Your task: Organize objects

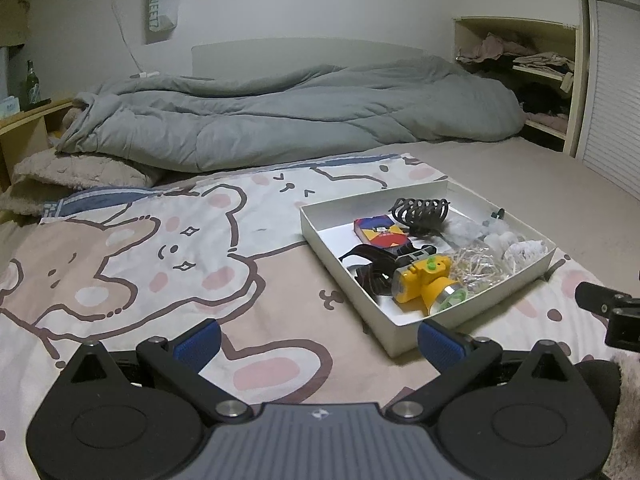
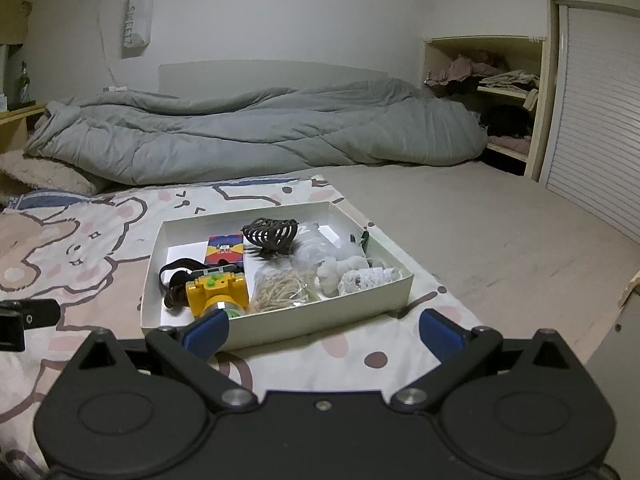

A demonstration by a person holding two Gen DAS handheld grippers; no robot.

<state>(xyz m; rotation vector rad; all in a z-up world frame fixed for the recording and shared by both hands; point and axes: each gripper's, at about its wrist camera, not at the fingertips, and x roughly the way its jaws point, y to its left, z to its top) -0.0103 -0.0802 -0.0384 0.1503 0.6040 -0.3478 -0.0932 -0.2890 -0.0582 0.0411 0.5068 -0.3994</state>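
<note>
Both your left gripper [image 1: 318,342] and right gripper [image 2: 324,330] gape empty; that yellow headlamp [image 2: 216,290] looks rigid, light — pinch its body.

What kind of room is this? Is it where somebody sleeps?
Most likely a bedroom. A rumpled grey duvet lies across a bed with a cartoon bear sheet, and open shelves in the corner hold folded clothes. A white box of small odds and ends sits on the bed.

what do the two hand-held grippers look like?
Both alike: the left hand-held gripper and right hand-held gripper have matte black bodies with round discs, silver pivot bolts, black linkage arms and ribbed blue finger pads. The left's centre plate is grey with a small white logo.
</note>
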